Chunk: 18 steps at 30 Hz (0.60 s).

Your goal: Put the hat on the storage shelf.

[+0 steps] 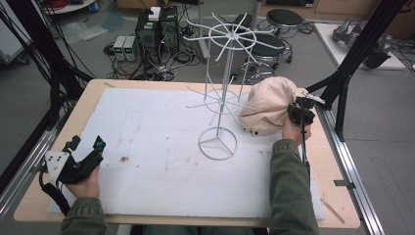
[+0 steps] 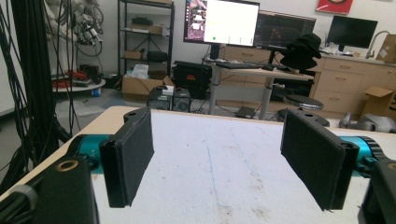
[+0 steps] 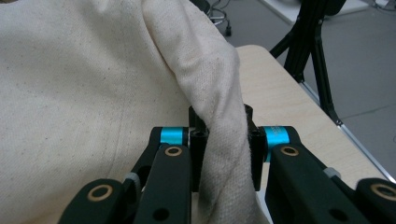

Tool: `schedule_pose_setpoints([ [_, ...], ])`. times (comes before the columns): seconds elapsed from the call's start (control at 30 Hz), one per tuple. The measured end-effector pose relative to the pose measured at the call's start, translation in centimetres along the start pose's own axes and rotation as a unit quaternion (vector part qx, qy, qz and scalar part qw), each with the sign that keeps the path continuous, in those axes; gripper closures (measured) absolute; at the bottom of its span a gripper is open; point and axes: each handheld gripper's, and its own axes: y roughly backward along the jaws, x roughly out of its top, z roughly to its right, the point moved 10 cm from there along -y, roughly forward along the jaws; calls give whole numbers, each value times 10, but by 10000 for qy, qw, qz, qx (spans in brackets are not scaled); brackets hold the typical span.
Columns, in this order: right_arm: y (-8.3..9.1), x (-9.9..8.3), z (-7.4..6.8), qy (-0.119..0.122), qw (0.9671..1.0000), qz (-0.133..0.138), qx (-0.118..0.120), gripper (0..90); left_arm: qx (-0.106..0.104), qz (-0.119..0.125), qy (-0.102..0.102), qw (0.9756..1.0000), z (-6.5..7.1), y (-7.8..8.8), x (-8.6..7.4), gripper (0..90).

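Beside the white wire rack (image 1: 221, 88), at the table's far right, a cream cloth hat (image 1: 266, 110) hangs lifted off the white mat (image 1: 147, 147), its folded edge clamped between the jaws of the right gripper (image 1: 299, 108). Well apart at the near left corner, the left gripper (image 1: 87, 145) rests on the mat with its jaws spread wide and nothing between them.

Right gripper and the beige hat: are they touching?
Touching. In the right gripper view the right gripper has both jaws pressed on a fold of the beige hat; the cloth is pinched between them.
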Motion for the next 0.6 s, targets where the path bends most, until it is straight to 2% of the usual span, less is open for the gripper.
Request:
schedule_pose_setpoints([
  [0.13,11,6,3,-66,9998,199,61,783,-14,31,13,10000,1,0,1,257],
  [0.27,32,22,4,-35,9983,575,112,783,-20,28,3,10000,1,0,1,257],
  [0.3,32,22,4,-35,9983,575,112,783,-20,29,7,10000,1,0,1,257],
  [0.33,41,28,4,-24,9972,735,157,783,-16,34,11,10000,1,0,1,257],
  [0.37,41,28,4,-24,9972,735,157,783,-15,32,14,10000,1,0,1,257],
  [0.47,60,38,1,25,9942,1046,242,782,-12,42,17,10000,1,0,2,257],
  [0.5,60,38,1,25,9942,1046,242,782,-16,47,17,10000,1,0,2,257],
  [0.6,74,44,-2,76,9912,1295,266,782,-30,50,22,10000,2,0,2,257],
])
